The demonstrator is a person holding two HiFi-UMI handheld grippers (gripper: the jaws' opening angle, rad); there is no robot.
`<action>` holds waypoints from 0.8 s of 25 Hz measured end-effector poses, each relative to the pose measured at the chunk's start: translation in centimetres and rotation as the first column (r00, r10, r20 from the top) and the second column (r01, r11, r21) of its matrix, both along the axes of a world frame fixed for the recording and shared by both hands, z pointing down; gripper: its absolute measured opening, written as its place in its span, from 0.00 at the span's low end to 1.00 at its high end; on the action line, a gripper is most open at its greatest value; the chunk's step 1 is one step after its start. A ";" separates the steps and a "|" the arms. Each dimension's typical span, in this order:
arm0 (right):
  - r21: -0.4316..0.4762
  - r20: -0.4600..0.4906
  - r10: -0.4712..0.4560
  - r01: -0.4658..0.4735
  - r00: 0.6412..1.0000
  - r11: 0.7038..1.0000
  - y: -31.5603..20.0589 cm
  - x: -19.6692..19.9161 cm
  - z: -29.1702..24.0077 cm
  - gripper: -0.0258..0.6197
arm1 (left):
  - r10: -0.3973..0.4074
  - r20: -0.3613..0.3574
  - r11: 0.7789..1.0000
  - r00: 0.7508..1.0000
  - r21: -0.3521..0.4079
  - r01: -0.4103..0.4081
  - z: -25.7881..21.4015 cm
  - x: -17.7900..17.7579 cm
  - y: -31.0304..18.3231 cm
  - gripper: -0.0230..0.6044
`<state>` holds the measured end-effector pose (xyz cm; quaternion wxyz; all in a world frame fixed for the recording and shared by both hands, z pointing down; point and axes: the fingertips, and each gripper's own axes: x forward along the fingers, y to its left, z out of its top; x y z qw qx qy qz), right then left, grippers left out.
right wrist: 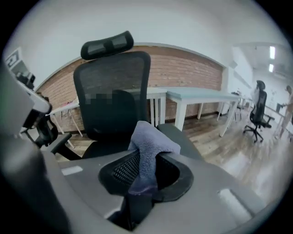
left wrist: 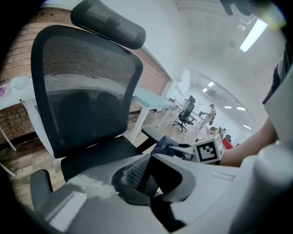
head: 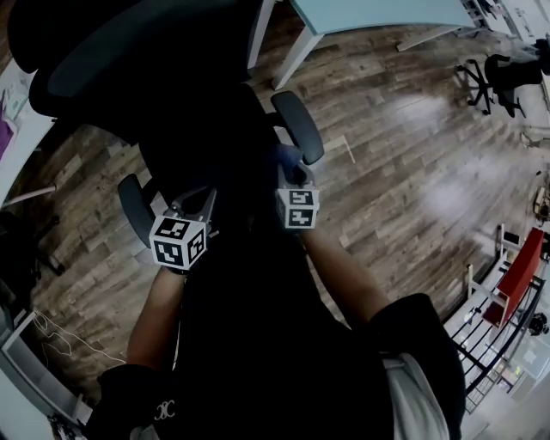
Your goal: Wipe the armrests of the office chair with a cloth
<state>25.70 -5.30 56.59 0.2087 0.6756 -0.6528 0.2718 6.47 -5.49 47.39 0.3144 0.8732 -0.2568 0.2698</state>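
Note:
The black mesh office chair [head: 163, 94] stands just ahead of me. My right gripper [head: 290, 170] is shut on a blue-grey cloth [head: 288, 156] at the near end of the chair's right armrest [head: 297, 125]. In the right gripper view the cloth [right wrist: 151, 146] sticks up between the jaws of that gripper [right wrist: 146, 172], with the armrest [right wrist: 177, 138] right behind it. My left gripper [head: 196, 202] hovers by the left armrest [head: 136, 208]; its jaws [left wrist: 145, 171] look shut with nothing in them. The left gripper view also shows the cloth [left wrist: 165, 145] touching the right armrest [left wrist: 153, 135].
A white desk [head: 361, 17] stands behind the chair against a brick wall [right wrist: 183, 71]. Another office chair [head: 503, 77] is at the far right on the wood floor [head: 404, 163]. A red item [head: 520, 275] and metal frames sit at the right edge.

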 end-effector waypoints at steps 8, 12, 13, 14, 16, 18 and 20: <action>0.050 -0.047 -0.134 0.136 0.990 0.989 0.8 6.4 -8.0 0.17 | 0.042 -0.017 0.999 0.999 -0.007 -0.042 1.3 2.9 -1.7 0.05; 0.067 -0.048 -0.149 0.152 0.988 0.986 -0.1 10.9 -9.2 0.17 | -0.009 -0.021 1.000 1.000 0.004 0.009 0.7 4.9 -3.0 0.05; 0.068 -0.046 -0.166 0.169 0.985 0.983 -0.5 12.0 -9.2 0.17 | -0.026 -0.021 1.000 0.999 -0.003 0.026 0.7 5.6 -3.3 0.05; 0.068 -0.040 -0.189 0.192 0.981 0.979 -1.0 12.9 -9.0 0.17 | -0.039 -0.017 0.999 0.999 -0.009 0.039 0.9 6.5 -3.6 0.05; 0.058 -0.021 -0.252 0.253 0.968 0.966 -2.1 14.8 -8.3 0.17 | -0.060 -0.002 0.998 0.998 -0.016 0.060 1.3 8.8 -4.2 0.05; 0.047 0.002 -0.323 0.323 0.946 0.945 -3.0 16.5 -7.3 0.17 | -0.090 0.011 0.996 0.996 -0.021 0.090 1.6 11.4 -4.7 0.05; 0.051 0.031 -0.396 0.394 0.918 0.918 -4.0 18.1 -6.6 0.17 | -0.113 0.016 0.993 0.993 -0.023 0.114 1.8 14.4 -5.2 0.05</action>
